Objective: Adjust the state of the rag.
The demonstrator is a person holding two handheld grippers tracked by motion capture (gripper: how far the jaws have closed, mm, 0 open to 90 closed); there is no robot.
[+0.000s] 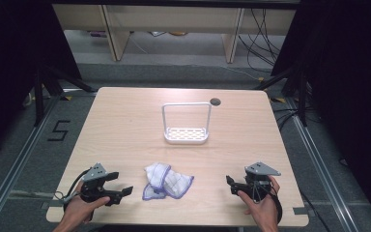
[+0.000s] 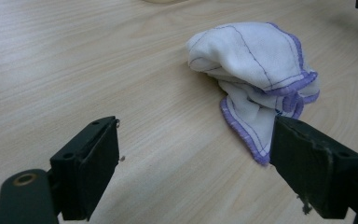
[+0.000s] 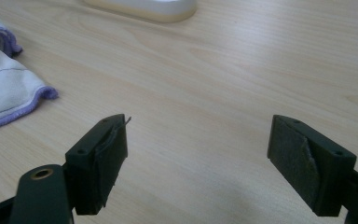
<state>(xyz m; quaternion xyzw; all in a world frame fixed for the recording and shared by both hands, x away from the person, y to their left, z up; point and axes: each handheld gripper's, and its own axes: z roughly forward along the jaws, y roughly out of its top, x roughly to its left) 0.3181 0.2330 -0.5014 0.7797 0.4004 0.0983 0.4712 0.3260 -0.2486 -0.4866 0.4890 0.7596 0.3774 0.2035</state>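
At the bottom centre of the high view, a crumpled white cloth [image 1: 166, 181] with purple edging lies on the table [image 1: 125, 125], between the left gripper [image 1: 118, 186] and the right gripper [image 1: 231, 185]. Both grippers stand wide open, holding nothing, with a white rack [image 1: 186, 123] above centre.

A black "5" is marked on the floor [image 1: 58, 131].

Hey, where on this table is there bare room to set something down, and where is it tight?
Bare wood runs along the far edge behind the white rack, down both sides of it, and between the rack and the crumpled cloth. It is crowded along the near edge: the left tongs sit open close beside the cloth, the right tongs open with a wider gap.
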